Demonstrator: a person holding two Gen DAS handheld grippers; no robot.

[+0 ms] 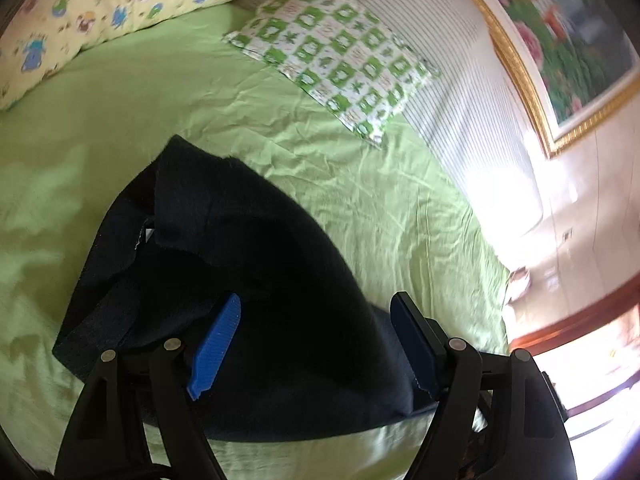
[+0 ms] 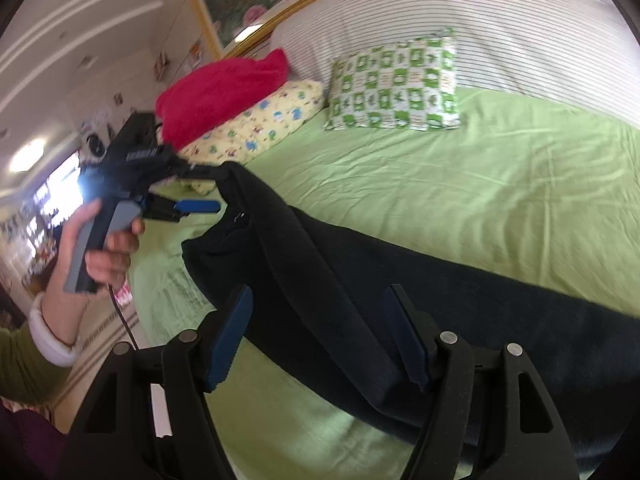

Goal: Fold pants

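While the dark pants lie spread on the green bed sheet, both tongs stand above them with their blue pads apart. From the left wrist view, the left tongs are wide open; the cloth passes under and between the pads, but neither pad presses on it as far as can be seen. A folded layer of the pants rises in a hump just beyond the left pad, with a small pale label showing at its edge.

From the right wrist view, the right tongs are likewise open over a long dark leg that runs from near right to far left across the bed. Cloth lies below the gap, not pinched. At the far left of that view a hand grips the handle of the left tongs, whose jaws point right toward the raised end of the pants, and its upper finger sits at the edge of that cloth; whether it touches cannot be told through the blur.

At the head of the bed lie a green-and-white checked pillow, a yellow patterned pillow and a red cloth atop it. A striped headboard cushion stands behind, with a gold-framed painting on the wall.
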